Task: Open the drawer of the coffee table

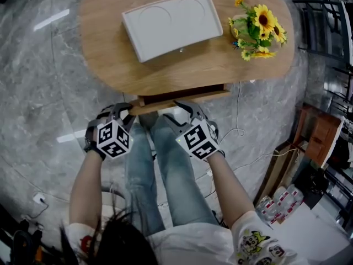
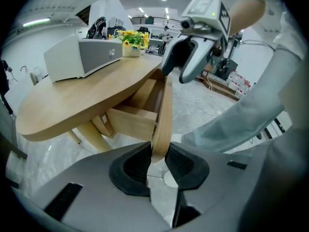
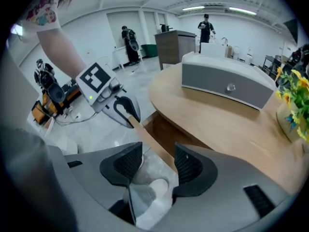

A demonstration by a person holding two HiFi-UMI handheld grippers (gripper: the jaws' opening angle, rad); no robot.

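The oval wooden coffee table (image 1: 110,65) has its drawer pulled partly out toward me. The drawer front (image 1: 182,99) is a thin wooden panel. My left gripper (image 1: 128,110) is at the panel's left end, and in the left gripper view it (image 2: 158,151) is shut on the panel's edge (image 2: 163,115), both pads pressing on it. My right gripper (image 1: 179,108) is farther right along the same panel. In the right gripper view its jaws (image 3: 158,161) stand open astride the panel (image 3: 149,141), which lies near the right pad with a gap at the left pad.
On the tabletop stand a white box (image 1: 171,24) and a pot of yellow flowers (image 1: 256,29). My legs in jeans (image 1: 165,170) are just in front of the drawer. Cables (image 1: 242,131) lie on the marble floor, with boxes and shelves (image 1: 320,142) to the right.
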